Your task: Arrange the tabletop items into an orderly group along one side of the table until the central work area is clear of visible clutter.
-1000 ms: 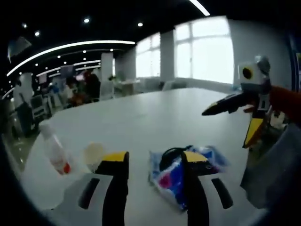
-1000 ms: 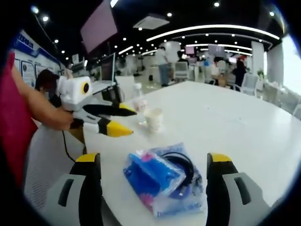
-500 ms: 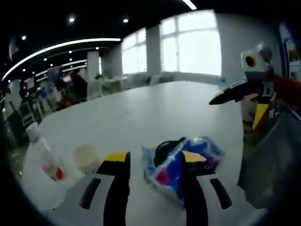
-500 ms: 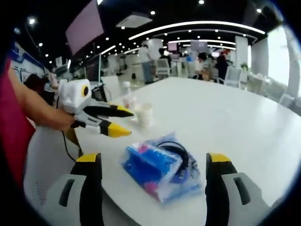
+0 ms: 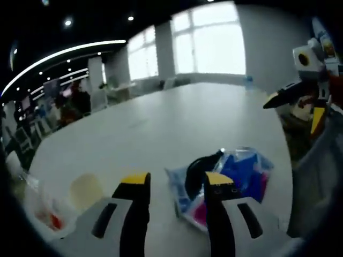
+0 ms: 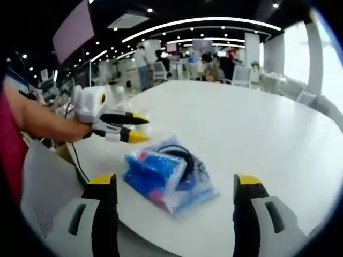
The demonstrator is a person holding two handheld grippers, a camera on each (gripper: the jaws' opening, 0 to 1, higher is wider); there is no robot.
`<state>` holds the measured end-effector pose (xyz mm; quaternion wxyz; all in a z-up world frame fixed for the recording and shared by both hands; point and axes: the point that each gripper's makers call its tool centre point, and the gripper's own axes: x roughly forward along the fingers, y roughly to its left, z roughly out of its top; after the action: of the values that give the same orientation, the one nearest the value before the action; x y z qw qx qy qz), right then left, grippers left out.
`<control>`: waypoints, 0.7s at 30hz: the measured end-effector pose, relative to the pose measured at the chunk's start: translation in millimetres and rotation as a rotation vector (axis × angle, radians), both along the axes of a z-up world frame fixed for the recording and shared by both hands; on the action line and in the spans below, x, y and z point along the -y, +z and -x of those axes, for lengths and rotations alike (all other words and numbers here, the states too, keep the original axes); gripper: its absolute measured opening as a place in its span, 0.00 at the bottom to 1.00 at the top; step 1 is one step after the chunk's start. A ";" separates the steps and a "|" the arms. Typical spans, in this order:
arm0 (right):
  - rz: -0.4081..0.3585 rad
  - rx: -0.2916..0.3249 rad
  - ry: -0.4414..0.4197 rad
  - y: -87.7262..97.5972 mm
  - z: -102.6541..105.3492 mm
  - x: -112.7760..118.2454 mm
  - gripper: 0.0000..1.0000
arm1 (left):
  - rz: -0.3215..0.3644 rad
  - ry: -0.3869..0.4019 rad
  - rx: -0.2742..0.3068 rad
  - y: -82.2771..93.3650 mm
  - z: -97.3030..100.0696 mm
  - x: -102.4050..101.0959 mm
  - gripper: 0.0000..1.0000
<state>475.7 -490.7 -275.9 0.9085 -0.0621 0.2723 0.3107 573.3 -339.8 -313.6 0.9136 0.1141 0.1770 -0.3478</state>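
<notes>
Your left tongs (image 5: pixel 172 184) sit spread at bottom centre, just beside the blue plastic bag (image 5: pixel 236 179) on the white tabletop (image 5: pixel 177 123). Your right tongs (image 6: pixel 174 184) gape wide below that bag (image 6: pixel 166 174); a paper cup (image 5: pixel 86 188) stands lower left.

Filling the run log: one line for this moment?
left hand-held gripper: open, near blue plastic bag | right hand-held gripper: open, empty | paper cup: untouched

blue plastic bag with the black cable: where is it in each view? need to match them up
Left gripper view: the blue bag lies low and right of centre, partly behind that view's own right jaw.
Right gripper view: it lies at lower centre, between the jaws.
Shared landmark: the white table under it.
</notes>
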 end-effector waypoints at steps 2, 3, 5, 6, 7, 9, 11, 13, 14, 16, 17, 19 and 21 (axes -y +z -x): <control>0.003 -0.026 -0.022 -9.9 -1.3 7.1 0.87 | -0.016 0.000 0.002 -4.1 -6.1 -0.3 0.35; 0.003 -0.036 -0.030 -13.2 -1.3 9.1 0.87 | -0.018 0.005 -0.001 -5.6 -8.3 -1.3 0.35; 0.001 -0.058 -0.044 -20.8 -1.8 12.9 0.86 | -0.011 0.019 -0.024 -9.8 -11.2 -3.0 0.35; 0.002 -0.061 -0.046 -23.0 -2.2 13.5 0.86 | -0.015 0.018 -0.027 -12.5 -12.7 -3.1 0.34; 0.002 -0.066 -0.050 -25.1 -2.0 13.7 0.86 | -0.030 0.013 -0.032 -17.2 -14.1 -2.8 0.34; 0.003 -0.084 -0.063 -31.2 -3.5 15.9 0.86 | -0.038 0.011 -0.042 -22.2 -15.9 -2.4 0.34; -0.002 -0.095 -0.068 -34.9 -5.0 16.1 0.85 | -0.043 0.009 -0.057 -27.3 -17.3 -1.1 0.34; 0.002 -0.110 -0.073 -39.7 -6.4 16.7 0.84 | -0.050 0.007 -0.064 -31.3 -19.3 0.9 0.33; 0.005 -0.116 -0.074 -41.8 -7.0 17.2 0.84 | -0.054 0.006 -0.067 -33.3 -20.3 1.4 0.33; 0.006 -0.131 -0.084 -46.9 -9.1 18.6 0.84 | -0.062 0.006 -0.074 -38.0 -22.5 1.3 0.32; 0.005 -0.136 -0.086 -49.1 -10.0 18.4 0.84 | -0.068 0.008 -0.085 -41.7 -23.6 0.8 0.32; 0.005 -0.148 -0.092 -53.3 -10.8 18.2 0.83 | -0.071 0.008 -0.111 -47.6 -23.1 0.5 0.31; 0.005 -0.155 -0.092 -56.3 -11.1 17.7 0.83 | -0.080 0.002 -0.125 -52.8 -22.7 1.8 0.29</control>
<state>486.8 -508.4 -332.2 0.8978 -0.0276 0.3453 0.2717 596.1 -341.6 -366.4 0.8959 0.1285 0.2475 -0.3459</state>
